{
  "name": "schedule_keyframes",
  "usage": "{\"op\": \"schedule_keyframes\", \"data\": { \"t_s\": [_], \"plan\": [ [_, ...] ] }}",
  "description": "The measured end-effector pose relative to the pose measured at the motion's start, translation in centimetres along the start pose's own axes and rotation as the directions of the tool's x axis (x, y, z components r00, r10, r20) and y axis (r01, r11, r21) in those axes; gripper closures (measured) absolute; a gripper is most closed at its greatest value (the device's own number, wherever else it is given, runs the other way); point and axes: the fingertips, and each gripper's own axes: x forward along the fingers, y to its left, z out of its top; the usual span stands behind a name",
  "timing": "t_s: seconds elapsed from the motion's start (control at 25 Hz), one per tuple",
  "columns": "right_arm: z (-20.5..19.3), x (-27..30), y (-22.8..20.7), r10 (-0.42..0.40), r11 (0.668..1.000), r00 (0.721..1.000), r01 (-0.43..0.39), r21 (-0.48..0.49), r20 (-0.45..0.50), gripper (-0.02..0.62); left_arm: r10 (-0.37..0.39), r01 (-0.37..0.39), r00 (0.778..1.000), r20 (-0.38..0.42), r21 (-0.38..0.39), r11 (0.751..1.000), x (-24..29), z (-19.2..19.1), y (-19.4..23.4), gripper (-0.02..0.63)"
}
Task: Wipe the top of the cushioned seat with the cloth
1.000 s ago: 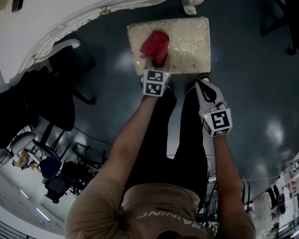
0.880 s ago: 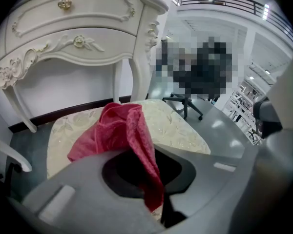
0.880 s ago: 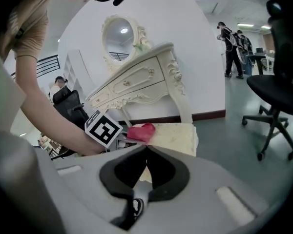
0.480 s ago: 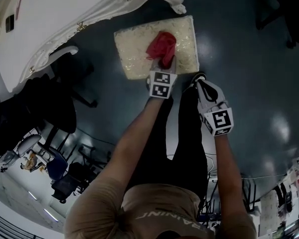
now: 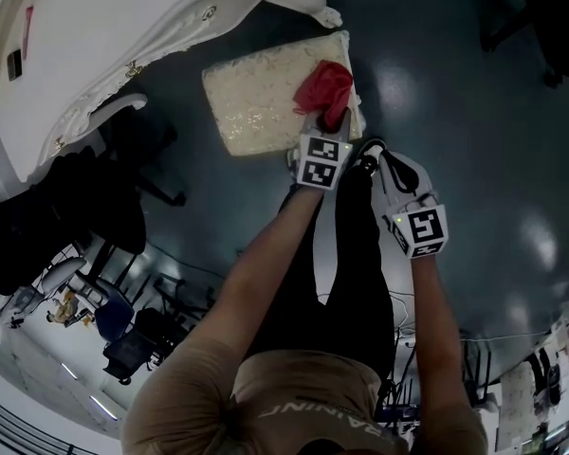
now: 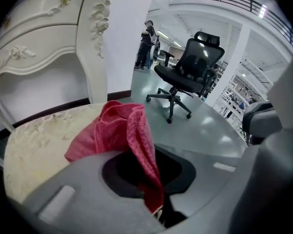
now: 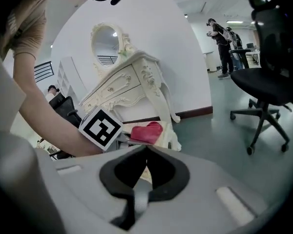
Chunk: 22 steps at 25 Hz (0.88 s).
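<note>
Left hand-held gripper (image 5: 329, 124) (image 6: 155, 204): clamped on a corner of the cloth, with a strip of the red fabric running down between its jaws in the left gripper view; its marker cube faces up in the head view.
Cloth (image 5: 324, 85) (image 6: 116, 129) (image 7: 146, 132): red, bunched into a loose heap ahead of the left jaws and resting on the top of the seat at its right end as the head view shows it.
Seat (image 5: 251, 100) (image 6: 31, 147) (image 7: 170, 138): rectangular cushion with a cream patterned cover, standing on the floor with one long edge toward the person; the part left of the cloth is bare.
Right hand-held gripper (image 5: 375, 156) (image 7: 146, 156): jaws together with nothing between them, held over the floor just beside the seat's near right corner and close to the left hand-held gripper.
Person: bent over the seat, both arms stretched forward, dark trousers beneath them.
Worktop (image 5: 95, 36) (image 6: 36, 43) (image 7: 121, 89): white with carved curved legs, just beyond the seat; an oval mirror (image 7: 106, 45) stands on it.
Floor (image 5: 474, 112) (image 6: 210, 130): dark, glossy, with light reflections.
Office chair (image 6: 191, 65) (image 7: 272, 57): black, on castors, well apart from the seat.
</note>
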Motion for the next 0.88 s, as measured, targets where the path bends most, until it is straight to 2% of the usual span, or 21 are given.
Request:
{"op": "schedule_keyframes", "data": {
  "t_s": [0.2,0.4,0.64,0.76,0.88],
  "plan": [
    [-0.3,-0.7,-1.7,-0.003,1.0,1.0,0.003,0.009,0.002,0.592,-0.054,0.053,0.998,-0.026,-0.035,0.998,2.1,0.3,-3.1,0.568],
    [0.2,-1.7,-3.2,-0.005,1.0,1.0,0.005,0.009,0.014,0.594,-0.109,0.108,0.993,-0.042,-0.019,0.994,3.4,0.8,-6.3,0.568],
    [0.6,-3.2,-4.2,-0.011,1.0,1.0,0.011,0.009,0.012,0.594,-0.228,0.225,0.973,-0.034,-0.057,0.973,2.4,1.4,-10.0,0.568],
    [1.3,-3.7,-4.2,-0.01,1.0,1.0,0.011,-0.007,0.021,0.594,-0.29,0.289,0.957,-0.001,-0.077,0.954,1.3,1.8,-11.3,0.568],
    [1.8,-4.2,-4.3,-0.021,1.0,0.999,0.022,-0.016,0.032,0.594,-0.343,0.347,0.936,0.074,-0.057,0.936,-0.3,2.9,-12.5,0.568]
  ]
}}
